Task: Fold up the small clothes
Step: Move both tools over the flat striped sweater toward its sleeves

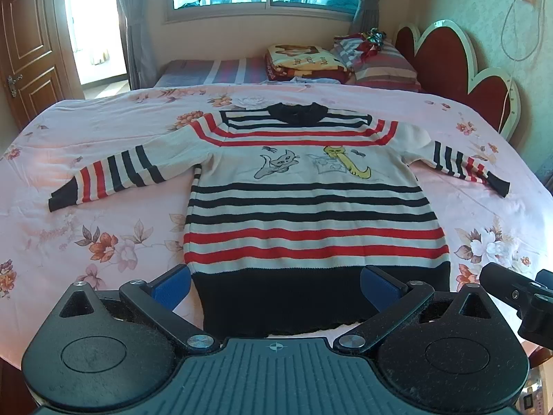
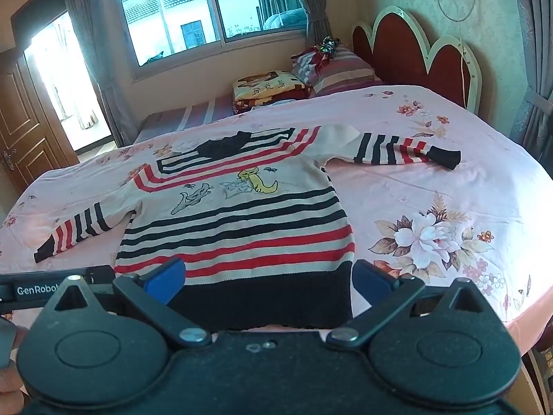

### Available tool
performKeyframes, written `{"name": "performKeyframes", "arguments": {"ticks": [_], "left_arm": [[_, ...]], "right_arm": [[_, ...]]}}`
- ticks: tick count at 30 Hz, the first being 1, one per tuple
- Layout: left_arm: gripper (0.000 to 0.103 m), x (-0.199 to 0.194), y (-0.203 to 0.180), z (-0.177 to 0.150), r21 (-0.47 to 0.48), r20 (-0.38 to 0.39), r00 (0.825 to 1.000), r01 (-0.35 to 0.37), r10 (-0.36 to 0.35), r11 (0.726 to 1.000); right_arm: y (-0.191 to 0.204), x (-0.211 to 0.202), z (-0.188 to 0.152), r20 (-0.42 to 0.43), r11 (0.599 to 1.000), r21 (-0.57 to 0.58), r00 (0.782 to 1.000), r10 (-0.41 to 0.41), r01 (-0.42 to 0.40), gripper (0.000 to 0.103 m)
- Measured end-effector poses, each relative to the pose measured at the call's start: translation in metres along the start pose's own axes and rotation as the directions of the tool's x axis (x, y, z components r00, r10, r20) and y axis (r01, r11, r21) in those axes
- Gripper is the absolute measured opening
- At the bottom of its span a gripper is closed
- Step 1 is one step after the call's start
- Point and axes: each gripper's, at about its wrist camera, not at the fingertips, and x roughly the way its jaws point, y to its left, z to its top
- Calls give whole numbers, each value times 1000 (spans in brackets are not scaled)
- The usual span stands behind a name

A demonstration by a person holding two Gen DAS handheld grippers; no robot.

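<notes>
Sweater (image 1: 311,186) lies flat on bedspread (image 1: 103,242); both hand-held grippers, left (image 1: 275,285) and right (image 2: 269,282), spread wide, gripping nothing.

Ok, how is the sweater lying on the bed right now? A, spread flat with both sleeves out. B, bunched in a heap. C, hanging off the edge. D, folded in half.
A: the sweater lies flat on the bed, front up, a sleeve stretched out to each side.
</notes>
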Motion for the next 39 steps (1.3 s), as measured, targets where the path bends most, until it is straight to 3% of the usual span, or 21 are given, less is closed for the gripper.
{"name": "performKeyframes", "arguments": {"ticks": [39], "left_arm": [[103, 4, -9, 4, -1, -12, 1000, 0, 0, 1000]], "right_arm": [[-8, 5, -2, 6, 998, -40, 999, -39, 39, 102]]}}
